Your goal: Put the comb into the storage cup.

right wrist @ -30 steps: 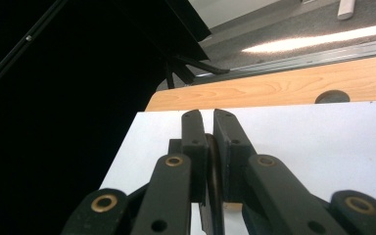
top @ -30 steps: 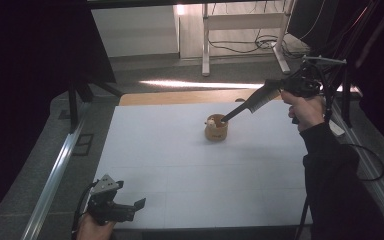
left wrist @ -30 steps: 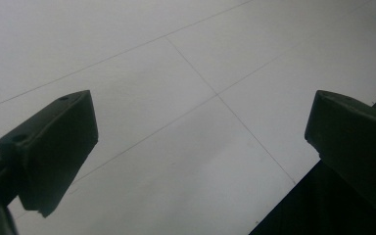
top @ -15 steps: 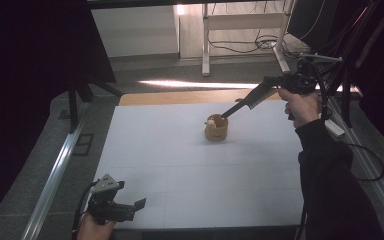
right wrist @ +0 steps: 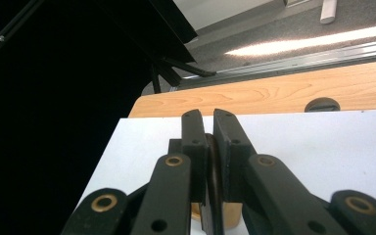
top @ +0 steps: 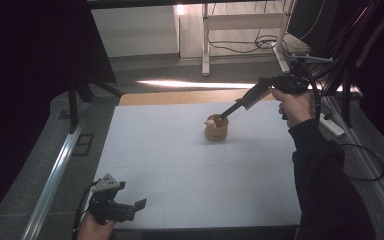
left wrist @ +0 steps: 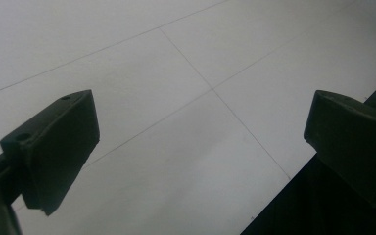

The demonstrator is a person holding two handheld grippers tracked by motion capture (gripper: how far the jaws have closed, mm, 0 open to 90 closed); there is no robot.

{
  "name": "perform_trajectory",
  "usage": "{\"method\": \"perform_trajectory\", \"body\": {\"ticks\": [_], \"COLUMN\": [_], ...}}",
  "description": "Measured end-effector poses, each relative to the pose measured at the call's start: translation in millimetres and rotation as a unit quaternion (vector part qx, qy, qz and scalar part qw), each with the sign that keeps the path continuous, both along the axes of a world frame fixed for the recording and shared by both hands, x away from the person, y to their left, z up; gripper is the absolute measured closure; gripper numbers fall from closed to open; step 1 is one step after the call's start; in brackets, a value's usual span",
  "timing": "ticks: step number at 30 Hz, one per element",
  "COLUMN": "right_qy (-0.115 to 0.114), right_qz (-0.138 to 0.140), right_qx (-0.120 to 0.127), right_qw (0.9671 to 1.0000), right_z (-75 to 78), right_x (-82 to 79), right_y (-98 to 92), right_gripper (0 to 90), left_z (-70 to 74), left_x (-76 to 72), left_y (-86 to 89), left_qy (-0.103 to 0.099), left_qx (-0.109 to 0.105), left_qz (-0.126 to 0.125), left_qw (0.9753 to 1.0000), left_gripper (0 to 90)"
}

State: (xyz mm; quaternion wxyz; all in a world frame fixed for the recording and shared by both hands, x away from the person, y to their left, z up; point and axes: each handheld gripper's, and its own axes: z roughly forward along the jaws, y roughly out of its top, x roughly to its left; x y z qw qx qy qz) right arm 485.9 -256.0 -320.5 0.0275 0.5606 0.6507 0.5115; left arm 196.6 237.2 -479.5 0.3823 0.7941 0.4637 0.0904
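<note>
right gripper pinching the rim of the little wooden cup

the right gripper (top: 223,115) is reaching in from the far right corner of the table (top: 145,150), angled down at the small wooden cup (top: 215,131), which is sitting on the white surface a bit right of centre, toward the far edge. in the right gripper view the jaws are standing almost together with a thin dark edge squeezed between them, and a bit of tan wood (right wrist: 232,215) is peeking out underneath, so i'm guessing they're clamping the cup's wall, one jaw inside and one outside. makes sense for lifting something with no handle. there's something pale inside the cup, can't tell what.

the left gripper (top: 130,210) is parking at the near left corner, jaws spread wide with nothing between them, well apart from the cup. probably just keeping out of the way.
</note>
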Motion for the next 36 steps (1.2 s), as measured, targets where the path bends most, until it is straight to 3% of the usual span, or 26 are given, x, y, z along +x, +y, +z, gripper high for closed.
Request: {"method": "perform_trajectory", "body": {"ticks": [16,36], "right_qy": [0.004,0.02], "right_qz": [0.003,0.01], "right_qx": [-0.015,-0.014], "right_qw": [0.9999,0.9997], "right_z": [-13.4,-35.3], "right_x": [5.8,12.2], "right_y": [12.7,23.1], "right_gripper": [84.6,84.6], "left_z": [-0.4,-0.7], "left_x": [0.8,1.6], "left_y": [-1.2,-0.8], "left_qy": [0.004,0.007], "left_qx": [0.004,0.002], "left_qz": [-0.001,-0.003], "left_qw": [1.0,1.0], "left_gripper": [0.0,0.0]}}
